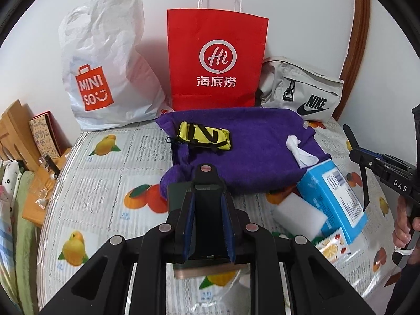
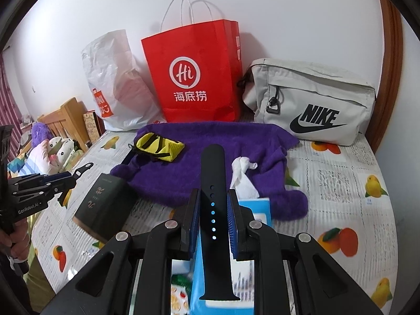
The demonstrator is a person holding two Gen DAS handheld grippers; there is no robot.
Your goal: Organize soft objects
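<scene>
Each gripper carries one half of a black silicone watch strap. The left gripper [image 1: 207,218] has its jaws pinching the short buckle strap half [image 1: 206,199], whose tip with a red stud stands up beyond the pads. The right gripper [image 2: 214,223] has its jaws pinching the long holed strap half [image 2: 214,183], which runs between the pads and sticks out well past them at both ends.

The risk, as I judge it, lies in the grip: the straps are smooth and bendy and are held only along their narrow edges. A quick swing could let either one twist out of the pads and drop among the clutter. The long half's free end could also catch on the tissue [image 2: 242,176] standing out of the blue tissue box [image 2: 258,211] just below it.

Ahead on the table [image 2: 341,183] lies a purple towel [image 2: 210,155] with a yellow pouch [image 2: 160,145] on it. Behind stand a red paper bag [image 2: 194,73], a white plastic bag [image 2: 115,86] and a grey Nike pouch [image 2: 315,99], all well apart from both straps.
</scene>
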